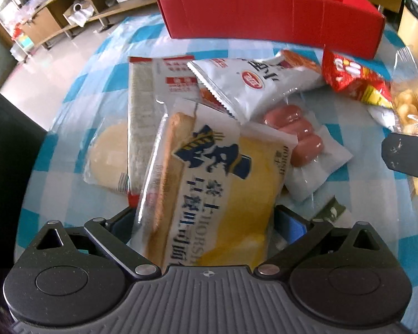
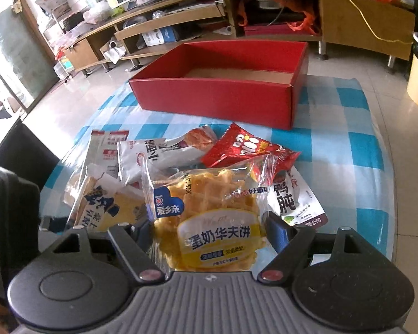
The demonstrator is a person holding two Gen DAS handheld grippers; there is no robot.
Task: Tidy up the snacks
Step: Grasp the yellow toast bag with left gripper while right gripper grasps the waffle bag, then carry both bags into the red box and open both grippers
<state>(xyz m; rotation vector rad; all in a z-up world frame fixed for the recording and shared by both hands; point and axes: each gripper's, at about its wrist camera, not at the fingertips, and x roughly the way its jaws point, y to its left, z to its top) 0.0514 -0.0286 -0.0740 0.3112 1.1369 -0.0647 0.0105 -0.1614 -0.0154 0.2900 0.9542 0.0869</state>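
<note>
In the right wrist view, an open box (image 2: 223, 94) is set at upper centre on the checked tablecloth (image 2: 334, 144). Below it, the snack packets are heaped: a waffle packet (image 2: 211, 217) lies at lower centre, a toast packet (image 2: 106, 208) to its left, and a crisp bag (image 2: 248, 150) above it.
</note>
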